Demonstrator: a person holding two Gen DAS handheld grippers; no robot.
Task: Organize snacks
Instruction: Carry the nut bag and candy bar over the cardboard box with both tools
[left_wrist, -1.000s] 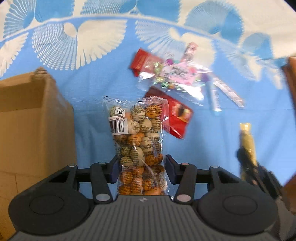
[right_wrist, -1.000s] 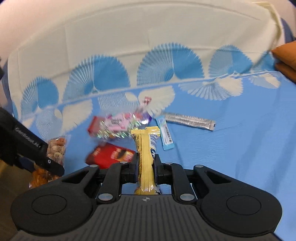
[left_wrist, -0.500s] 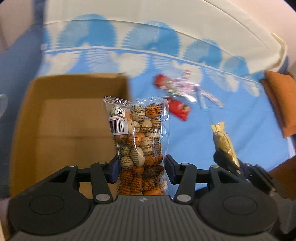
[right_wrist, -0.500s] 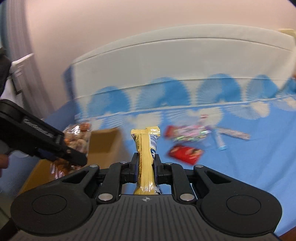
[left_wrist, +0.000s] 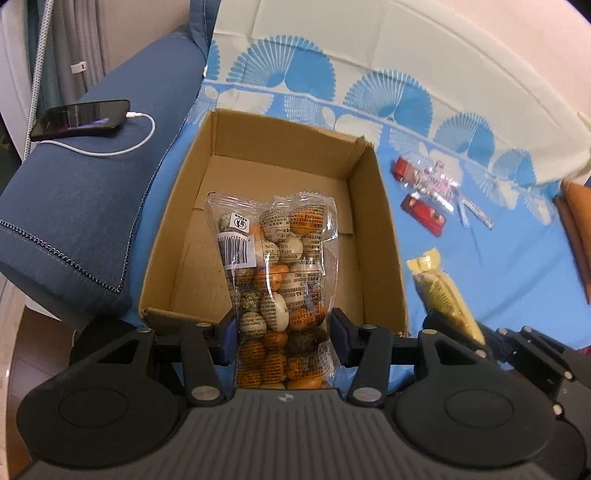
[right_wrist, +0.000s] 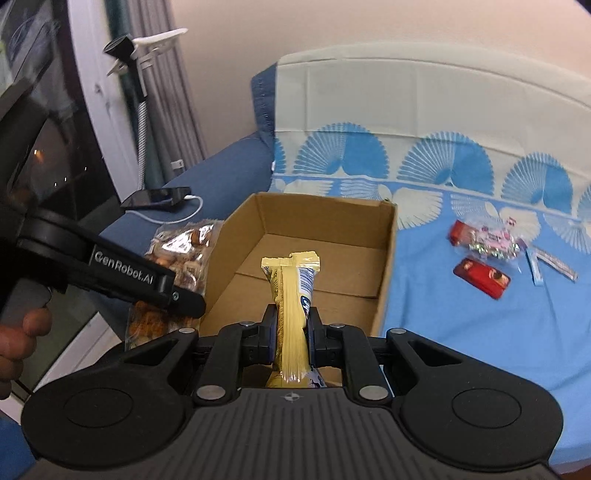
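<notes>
My left gripper (left_wrist: 282, 332) is shut on a clear bag of mottled orange and cream candy eggs (left_wrist: 280, 280), held upright above the open cardboard box (left_wrist: 384, 236). My right gripper (right_wrist: 291, 328) is shut on a yellow snack bar (right_wrist: 291, 295), which hangs over the box (right_wrist: 386, 266) near its front edge. In the left wrist view the yellow bar (left_wrist: 443, 291) shows just right of the box. In the right wrist view the left gripper (right_wrist: 184, 295) and its egg bag (right_wrist: 177, 258) sit left of the box. The box holds nothing.
Loose snacks lie on the blue cloth to the right: a red pack (right_wrist: 482, 277), a clear candy bag (right_wrist: 491, 240), a blue stick (right_wrist: 535, 269), a silver bar (right_wrist: 557, 264). A phone on a cable (left_wrist: 79, 118) rests on the blue armrest (left_wrist: 85, 206). An orange cushion (left_wrist: 578, 206) lies far right.
Both grippers have swung left and risen with their snacks, from above the loose pile to above the open box. The whole box, armrest and phone have come into view.
</notes>
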